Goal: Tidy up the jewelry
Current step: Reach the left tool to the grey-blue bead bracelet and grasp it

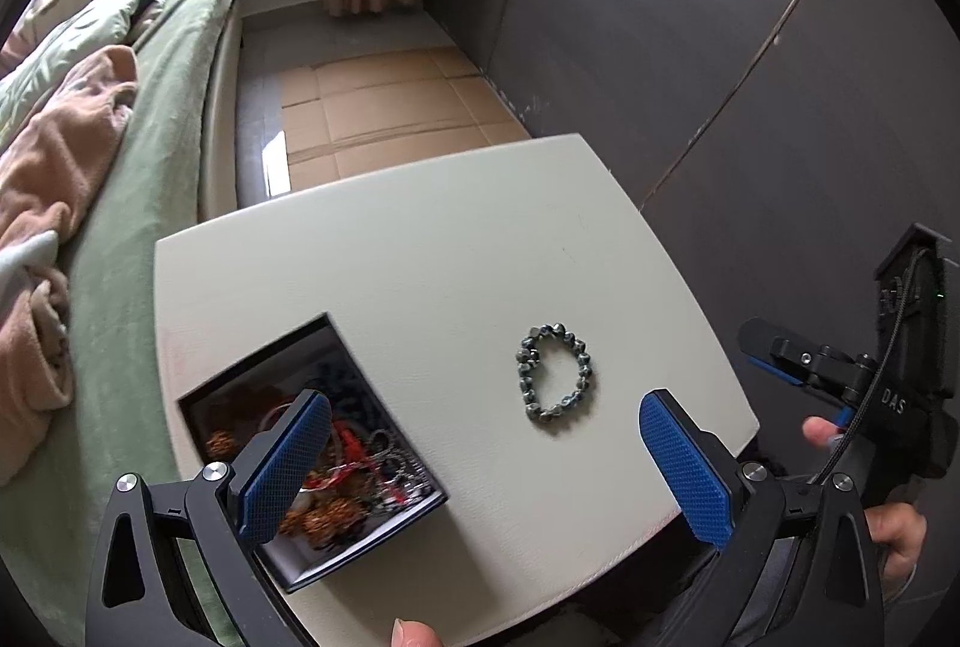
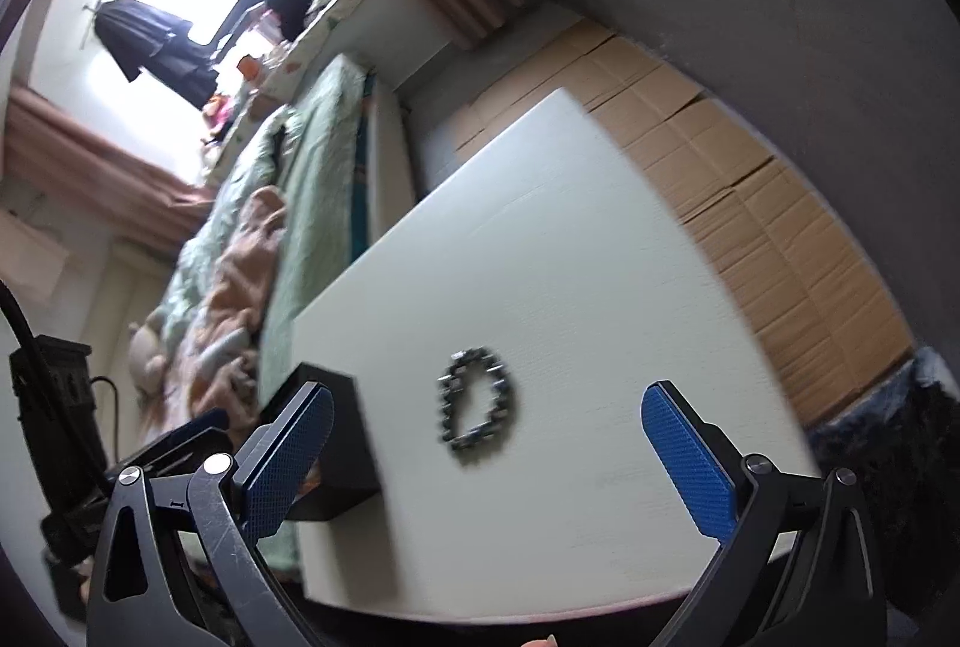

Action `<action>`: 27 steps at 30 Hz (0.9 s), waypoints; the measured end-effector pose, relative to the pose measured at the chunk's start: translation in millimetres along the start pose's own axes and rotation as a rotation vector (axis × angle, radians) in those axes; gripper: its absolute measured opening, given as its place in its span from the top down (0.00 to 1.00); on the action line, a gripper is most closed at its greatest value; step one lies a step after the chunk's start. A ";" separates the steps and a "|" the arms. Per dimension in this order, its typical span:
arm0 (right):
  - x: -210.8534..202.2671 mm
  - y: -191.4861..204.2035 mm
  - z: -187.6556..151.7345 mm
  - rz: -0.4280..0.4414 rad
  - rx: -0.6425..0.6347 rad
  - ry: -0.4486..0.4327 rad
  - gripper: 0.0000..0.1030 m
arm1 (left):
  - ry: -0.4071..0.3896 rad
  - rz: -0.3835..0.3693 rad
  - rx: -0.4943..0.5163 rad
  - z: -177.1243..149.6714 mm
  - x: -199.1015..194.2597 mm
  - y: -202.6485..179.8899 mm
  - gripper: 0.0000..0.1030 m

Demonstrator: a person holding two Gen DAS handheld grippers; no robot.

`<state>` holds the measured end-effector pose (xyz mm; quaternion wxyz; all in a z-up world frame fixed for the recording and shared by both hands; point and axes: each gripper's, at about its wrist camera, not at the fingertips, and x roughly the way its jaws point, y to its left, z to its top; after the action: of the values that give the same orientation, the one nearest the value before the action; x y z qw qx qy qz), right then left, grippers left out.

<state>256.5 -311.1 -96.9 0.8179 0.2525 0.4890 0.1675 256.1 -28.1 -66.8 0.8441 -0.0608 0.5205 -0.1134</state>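
A dark beaded bracelet lies in a ring on the white table. An open black jewelry box with several bracelets and red, orange and metal pieces inside stands at the table's near left. My left gripper is open and empty above the table, its left finger over the box. My right gripper is open and empty, just short of the bracelet; the box is by its left finger. The right gripper also shows at the right edge of the left wrist view.
A bed with a green cover and a peach blanket runs along the table's left side. Flattened cardboard covers the floor beyond the table. A dark wall stands to the right.
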 end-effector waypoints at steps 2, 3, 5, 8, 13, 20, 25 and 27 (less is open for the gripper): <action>-3.9 -4.0 1.5 -0.030 -0.002 -0.016 0.00 | 0.020 0.000 -0.002 1.9 7.7 -4.6 0.01; -6.6 -7.5 2.6 -0.024 0.009 -0.022 0.00 | 0.028 -0.002 -0.001 2.2 11.5 -7.2 0.01; -9.9 -12.0 3.7 -0.016 0.025 -0.032 0.00 | 0.050 0.003 0.017 2.9 20.6 -15.3 0.04; -13.1 -17.0 5.6 -0.032 0.037 -0.045 0.00 | 0.074 0.014 0.058 3.3 33.4 -28.9 0.10; -15.9 -27.2 7.4 0.004 0.078 -0.046 0.00 | 0.138 0.047 0.104 3.0 57.5 -40.3 0.32; -12.5 -21.7 7.7 -0.045 0.037 -0.049 0.09 | 0.232 0.047 0.071 -0.4 94.9 -33.4 0.55; -4.7 -20.1 6.6 -0.053 0.030 -0.021 0.22 | 0.258 0.051 0.047 -3.6 112.9 -29.0 0.63; -2.6 -18.2 6.7 -0.053 0.026 -0.017 0.22 | 0.265 0.051 0.048 -5.9 118.4 -28.6 0.71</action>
<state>261.7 -329.0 -102.8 0.8229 0.2517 0.4906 0.1371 298.4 -85.8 -165.5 0.7718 -0.0119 0.6259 -0.1112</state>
